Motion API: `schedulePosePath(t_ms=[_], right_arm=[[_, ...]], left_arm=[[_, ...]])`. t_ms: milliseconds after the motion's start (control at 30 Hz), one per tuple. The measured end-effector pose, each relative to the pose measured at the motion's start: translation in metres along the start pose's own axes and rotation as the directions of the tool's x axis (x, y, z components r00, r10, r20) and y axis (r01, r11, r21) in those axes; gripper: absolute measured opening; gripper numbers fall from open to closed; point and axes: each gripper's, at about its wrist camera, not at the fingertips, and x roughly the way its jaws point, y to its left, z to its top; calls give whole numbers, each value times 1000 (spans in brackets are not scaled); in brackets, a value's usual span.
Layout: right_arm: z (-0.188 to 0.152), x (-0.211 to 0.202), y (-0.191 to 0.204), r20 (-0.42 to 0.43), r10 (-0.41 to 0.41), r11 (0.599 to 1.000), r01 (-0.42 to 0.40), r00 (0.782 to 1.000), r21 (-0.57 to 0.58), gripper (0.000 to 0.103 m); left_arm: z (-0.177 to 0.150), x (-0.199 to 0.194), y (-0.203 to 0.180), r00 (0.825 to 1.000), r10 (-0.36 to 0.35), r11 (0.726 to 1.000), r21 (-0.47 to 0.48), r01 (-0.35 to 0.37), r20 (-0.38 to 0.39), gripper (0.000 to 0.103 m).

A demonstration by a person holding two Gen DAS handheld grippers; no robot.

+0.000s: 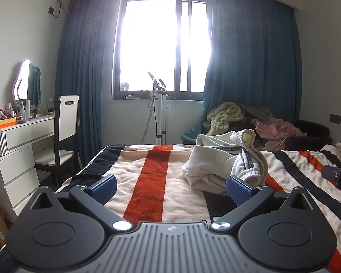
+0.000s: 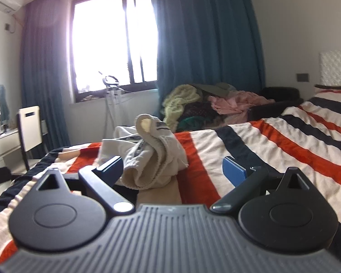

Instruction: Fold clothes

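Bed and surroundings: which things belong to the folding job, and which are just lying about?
Job:
cream garment, crumpled on the striped bed
left gripper, open
right gripper, open

Lying about:
clothes pile beyond the bed
steamer stand
chair
dresser with bottles

my grippers' pads (image 1: 104,185) are blue on black arms. the garment (image 1: 218,161) is cream; the blanket (image 1: 152,182) is striped cream, orange-red and navy.
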Motion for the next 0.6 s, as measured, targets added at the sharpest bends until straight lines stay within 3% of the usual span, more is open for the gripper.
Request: schedulePosePath(t_ms=[133,300,467,600], right_arm=[[2,-3,-4,16,-78,997,77,997,28,95],[-3,-3,-12,19,-6,994,4,1000,111,95],[-3,-3,-5,49,15,996,-19,999,88,94],[4,3,0,79,-55,997,50,995,62,86]], left_arm=[[0,0,2,1000,-4,1000,-10,4,1,103],[-1,-4,4,1000,-14,1000,-15,14,23,103],[-3,-6,1,1000,-5,1000,4,4,28,103],[-5,-4,0,1000,-19,1000,10,19,25,103]])
